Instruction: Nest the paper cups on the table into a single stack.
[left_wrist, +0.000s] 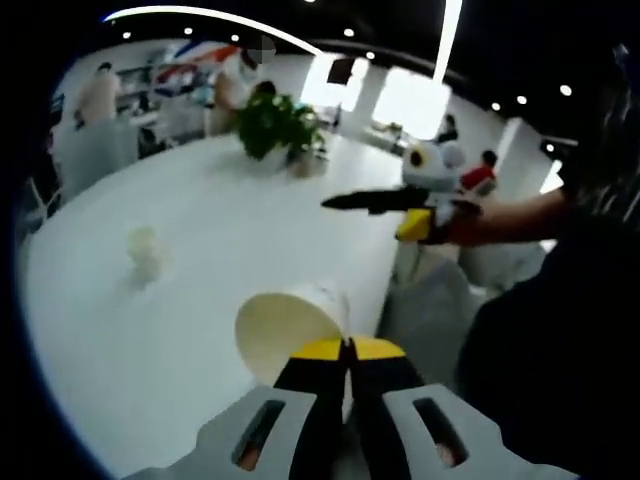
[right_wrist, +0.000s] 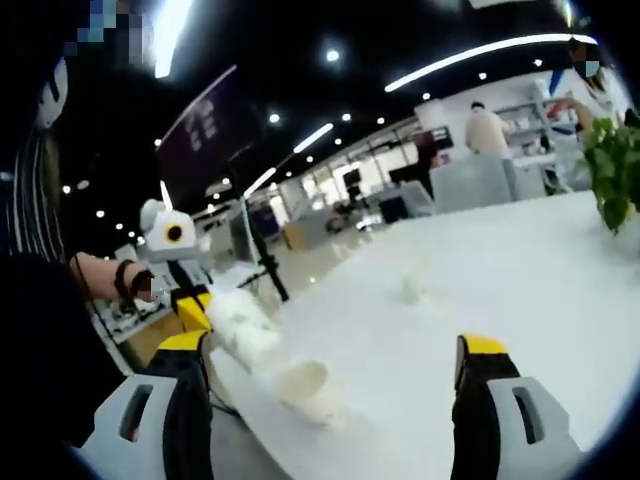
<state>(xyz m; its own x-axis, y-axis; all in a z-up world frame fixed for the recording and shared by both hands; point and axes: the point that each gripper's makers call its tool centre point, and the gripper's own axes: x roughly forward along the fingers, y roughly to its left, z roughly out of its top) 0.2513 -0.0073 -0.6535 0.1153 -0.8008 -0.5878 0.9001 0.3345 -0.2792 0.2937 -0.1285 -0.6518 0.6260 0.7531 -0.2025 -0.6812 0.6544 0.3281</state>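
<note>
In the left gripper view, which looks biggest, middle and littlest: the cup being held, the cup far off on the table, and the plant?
1. Held cup, biggest, though it is nearest the camera.
2. Plant.
3. Far cup, littlest.

**Left tongs clamped on a cup rim**

At lower centre we see the left tongs (left_wrist: 348, 350) closed on the rim of a paper cup (left_wrist: 290, 335), its mouth turned toward us. A second cup (left_wrist: 143, 252) stands at left on the white worktop (left_wrist: 220, 220). The right tongs (left_wrist: 362, 202) reach in from the right, with a potted plant (left_wrist: 278, 128) beyond.
</note>
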